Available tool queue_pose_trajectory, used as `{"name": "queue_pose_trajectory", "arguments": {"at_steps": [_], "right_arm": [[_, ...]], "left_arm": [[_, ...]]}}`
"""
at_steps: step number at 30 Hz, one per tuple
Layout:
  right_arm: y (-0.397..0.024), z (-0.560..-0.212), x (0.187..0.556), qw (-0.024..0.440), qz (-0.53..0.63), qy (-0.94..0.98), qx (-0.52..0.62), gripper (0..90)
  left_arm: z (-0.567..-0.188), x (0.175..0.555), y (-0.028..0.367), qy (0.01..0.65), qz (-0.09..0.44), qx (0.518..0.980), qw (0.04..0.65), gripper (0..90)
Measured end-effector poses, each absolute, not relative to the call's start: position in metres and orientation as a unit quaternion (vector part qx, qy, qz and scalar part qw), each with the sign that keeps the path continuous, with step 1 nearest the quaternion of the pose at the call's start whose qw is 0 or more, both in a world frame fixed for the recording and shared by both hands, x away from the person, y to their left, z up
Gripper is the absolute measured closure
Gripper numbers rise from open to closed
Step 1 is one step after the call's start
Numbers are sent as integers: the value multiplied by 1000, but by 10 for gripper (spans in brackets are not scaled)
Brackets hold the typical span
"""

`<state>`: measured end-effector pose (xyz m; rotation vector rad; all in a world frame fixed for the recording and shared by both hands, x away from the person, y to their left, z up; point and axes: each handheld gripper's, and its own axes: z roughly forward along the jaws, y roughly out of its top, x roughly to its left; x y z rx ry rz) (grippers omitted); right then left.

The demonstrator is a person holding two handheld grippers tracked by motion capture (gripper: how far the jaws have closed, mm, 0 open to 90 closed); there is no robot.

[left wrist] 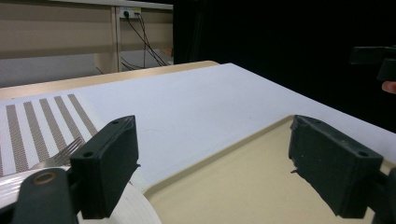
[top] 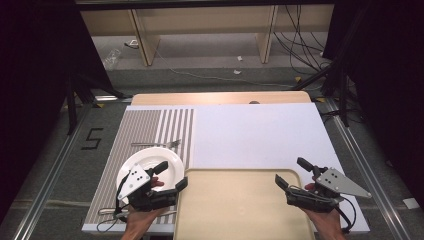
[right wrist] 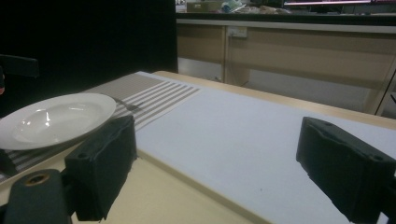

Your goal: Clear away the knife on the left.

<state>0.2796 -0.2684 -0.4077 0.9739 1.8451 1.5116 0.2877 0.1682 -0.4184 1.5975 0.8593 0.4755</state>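
Tray (top: 240, 210) lies between left gripper (top: 170, 177) and right gripper (top: 292, 172), both apparently open.

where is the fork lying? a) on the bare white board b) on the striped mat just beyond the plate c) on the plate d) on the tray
b, the fork rests on the striped mat on the far side of the plate, while the tray holds nothing.

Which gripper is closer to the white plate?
Left. The left gripper hovers at the white plate, open; the right gripper is across the tray.
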Motion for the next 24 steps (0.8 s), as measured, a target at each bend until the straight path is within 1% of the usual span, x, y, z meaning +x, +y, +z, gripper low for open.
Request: {"name": "queue_pose_trajectory", "arguments": {"at_steps": [15, 24], "right_arm": [[-269, -407, 278, 280, 565, 686, 362, 131], [-269, -406, 278, 280, 567, 685, 362, 132]], "left_arm": [[-415, 288, 171, 368, 203, 688, 592, 155], [-411, 290, 175, 361, 192, 706, 578, 155]]}}
